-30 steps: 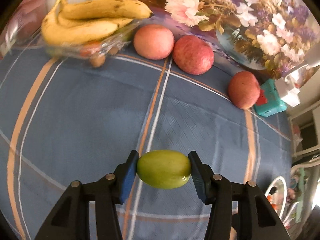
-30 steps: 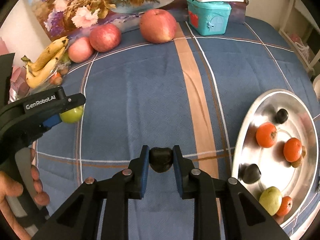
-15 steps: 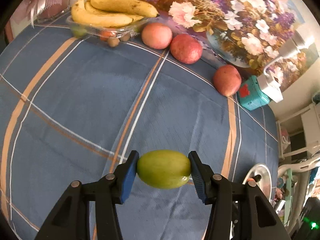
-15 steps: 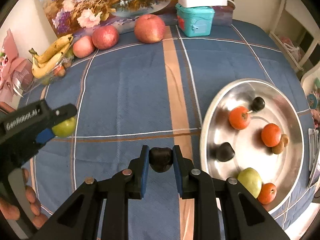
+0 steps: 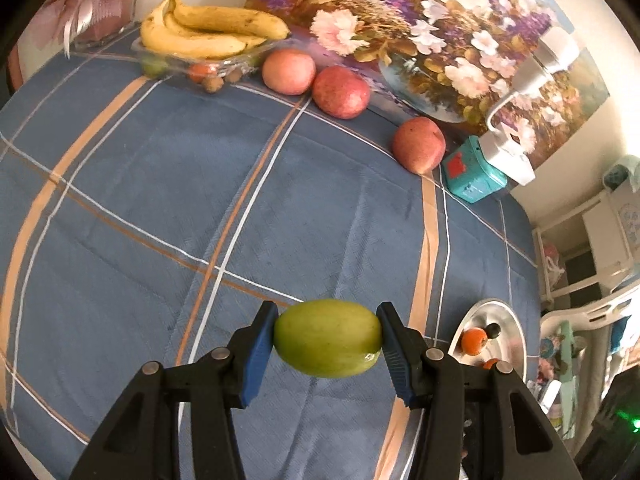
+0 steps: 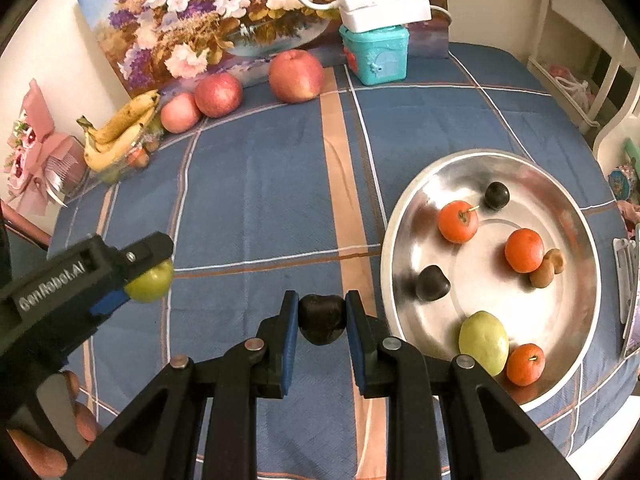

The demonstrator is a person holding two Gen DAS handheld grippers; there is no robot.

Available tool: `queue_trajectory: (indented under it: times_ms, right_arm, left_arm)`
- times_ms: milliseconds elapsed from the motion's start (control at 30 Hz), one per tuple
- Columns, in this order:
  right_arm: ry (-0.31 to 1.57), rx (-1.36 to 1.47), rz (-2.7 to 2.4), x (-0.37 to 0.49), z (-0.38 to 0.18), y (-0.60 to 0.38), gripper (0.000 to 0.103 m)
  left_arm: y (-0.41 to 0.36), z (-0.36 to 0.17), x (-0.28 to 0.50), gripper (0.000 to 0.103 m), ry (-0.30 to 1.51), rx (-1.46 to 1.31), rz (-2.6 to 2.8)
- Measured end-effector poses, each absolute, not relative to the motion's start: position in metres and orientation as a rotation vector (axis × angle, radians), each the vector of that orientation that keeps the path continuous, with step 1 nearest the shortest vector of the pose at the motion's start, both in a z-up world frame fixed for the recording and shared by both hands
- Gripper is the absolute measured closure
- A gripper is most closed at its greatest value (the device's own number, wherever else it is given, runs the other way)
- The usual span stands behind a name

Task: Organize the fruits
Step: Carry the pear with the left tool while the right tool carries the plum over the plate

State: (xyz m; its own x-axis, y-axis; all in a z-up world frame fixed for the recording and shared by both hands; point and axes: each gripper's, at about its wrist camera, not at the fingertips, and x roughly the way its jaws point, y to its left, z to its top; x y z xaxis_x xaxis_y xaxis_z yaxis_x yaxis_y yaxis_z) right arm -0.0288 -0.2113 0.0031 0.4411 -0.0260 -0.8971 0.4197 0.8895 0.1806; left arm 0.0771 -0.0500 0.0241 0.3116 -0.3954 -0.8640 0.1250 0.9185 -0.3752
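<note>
Left gripper (image 5: 327,338) clamps a green fruit (image 5: 328,338) above the blue cloth (image 5: 160,184). Right gripper (image 6: 322,316) clamps a dark fruit (image 6: 322,318), just left of the steel plate (image 6: 576,200) holding other fruits.

Open blue cloth (image 6: 260,184) across desk centre, room to pass. Back edge blocked: bananas (image 6: 120,132), three apples (image 6: 296,76), teal box (image 6: 376,56). Right: steel tray (image 6: 580,320), bare patch mid-tray btwn fruits.
</note>
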Motion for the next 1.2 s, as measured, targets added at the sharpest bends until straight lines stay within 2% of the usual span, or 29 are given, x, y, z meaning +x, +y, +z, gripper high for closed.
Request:
queue_trajectory:
  times_ms: [433,767,1200]
  right_arm:
    - [1.054,0.470,-0.393,-0.044,0.000,-0.259,0.079]
    - [0.964,0.569,-0.572,-0.080,0.008,-0.317,0.079]
    - [0.866,0.606,-0.601,-0.096,0.007,-0.348,0.078]
  left_arm:
    - [-0.100,0.031,0.051,0.049,1.195,-0.135,-0.451]
    - [-0.162,0.024,0.012,0.049,1.222,-0.025,-0.622]
    - [-0.223,0.015,-0.002,0.049,1.085,0.106,-0.705]
